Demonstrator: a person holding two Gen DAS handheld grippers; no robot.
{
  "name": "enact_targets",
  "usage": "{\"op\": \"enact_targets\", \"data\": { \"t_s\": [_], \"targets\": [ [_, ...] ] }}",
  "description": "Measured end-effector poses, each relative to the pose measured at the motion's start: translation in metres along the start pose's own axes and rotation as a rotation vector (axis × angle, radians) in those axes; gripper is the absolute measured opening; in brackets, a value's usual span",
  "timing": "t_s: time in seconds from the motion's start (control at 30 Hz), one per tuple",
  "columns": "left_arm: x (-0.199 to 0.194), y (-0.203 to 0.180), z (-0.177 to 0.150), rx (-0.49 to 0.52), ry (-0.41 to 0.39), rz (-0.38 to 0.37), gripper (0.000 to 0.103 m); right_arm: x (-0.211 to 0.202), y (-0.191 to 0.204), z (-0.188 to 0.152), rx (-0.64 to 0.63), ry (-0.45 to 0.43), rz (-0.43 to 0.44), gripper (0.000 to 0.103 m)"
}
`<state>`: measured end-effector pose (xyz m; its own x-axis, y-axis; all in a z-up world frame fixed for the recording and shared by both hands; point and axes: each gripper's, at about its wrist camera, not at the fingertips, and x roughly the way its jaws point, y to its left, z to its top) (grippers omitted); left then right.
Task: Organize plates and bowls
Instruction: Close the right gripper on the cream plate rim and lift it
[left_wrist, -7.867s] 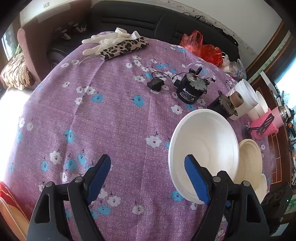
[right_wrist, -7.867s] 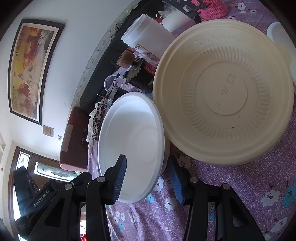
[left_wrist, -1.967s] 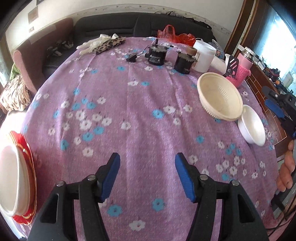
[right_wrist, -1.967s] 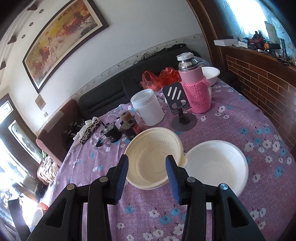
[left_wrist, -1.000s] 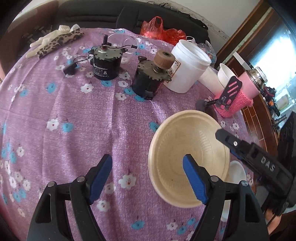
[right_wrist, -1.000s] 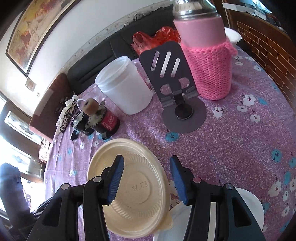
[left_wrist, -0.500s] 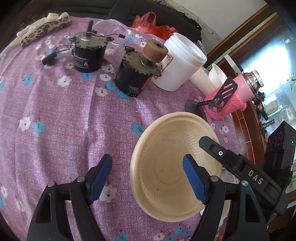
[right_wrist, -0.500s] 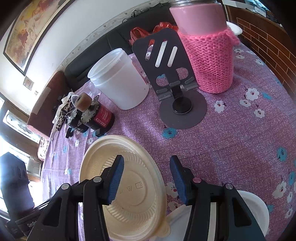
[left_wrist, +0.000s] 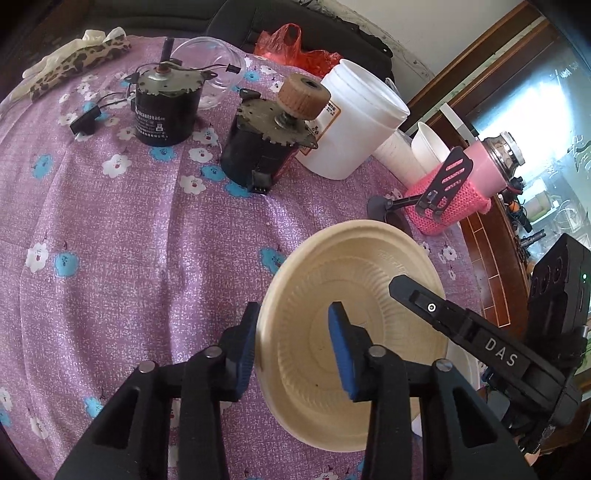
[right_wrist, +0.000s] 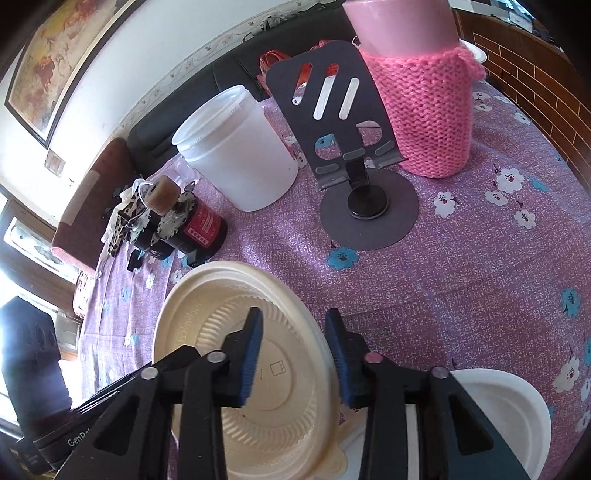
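A cream ribbed bowl sits on the purple flowered tablecloth. My left gripper straddles the bowl's near-left rim, one pad outside and one inside, jaws partly closed but still a gap around the rim. In the right wrist view the same bowl lies under my right gripper, which straddles its right rim, jaws narrowed with a gap. A white bowl sits to its right, partly under the cream bowl's edge.
Behind the bowl stand two black motors, a white plastic tub, paper cups, a dark phone stand and a flask in a pink knitted sleeve. Gloves and a red bag lie at the far edge.
Both grippers have moved in over the cream bowl's opposite rims and their jaws have narrowed from wide open. The bowl has not visibly left the table.
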<state>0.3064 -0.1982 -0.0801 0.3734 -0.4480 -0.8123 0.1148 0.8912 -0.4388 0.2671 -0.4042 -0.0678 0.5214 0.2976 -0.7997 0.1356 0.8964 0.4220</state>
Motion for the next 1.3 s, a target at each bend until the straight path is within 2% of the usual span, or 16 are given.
{"op": "enact_targets", "data": {
  "t_s": [0.07,0.13,0.23,0.43,0.8,1.13,1.3],
  "targets": [
    [0.000,0.000,0.000,0.006,-0.008,0.017,0.030,0.003,0.000,0.000,0.002,0.000,-0.014,0.027],
    [-0.003,0.001,0.001,0.004,-0.020,0.026,0.020,0.005,-0.001,0.000,0.011,0.001,-0.021,0.025],
    [-0.009,0.005,0.003,0.000,-0.038,0.039,0.014,0.005,-0.003,0.001,0.021,-0.005,-0.009,0.020],
    [-0.016,0.008,0.005,0.010,-0.065,0.076,0.010,0.007,0.007,0.000,-0.002,-0.019,-0.032,0.017],
    [-0.023,0.014,0.003,0.014,-0.068,0.092,0.010,0.007,0.015,-0.003,-0.010,-0.028,-0.034,0.016],
    [-0.063,0.018,0.000,0.006,-0.120,0.134,0.010,-0.011,0.045,-0.011,-0.063,-0.060,-0.017,0.016],
    [-0.085,0.030,-0.013,-0.002,-0.133,0.146,0.011,-0.022,0.067,-0.020,-0.096,-0.061,-0.007,0.015]
  ]
}}
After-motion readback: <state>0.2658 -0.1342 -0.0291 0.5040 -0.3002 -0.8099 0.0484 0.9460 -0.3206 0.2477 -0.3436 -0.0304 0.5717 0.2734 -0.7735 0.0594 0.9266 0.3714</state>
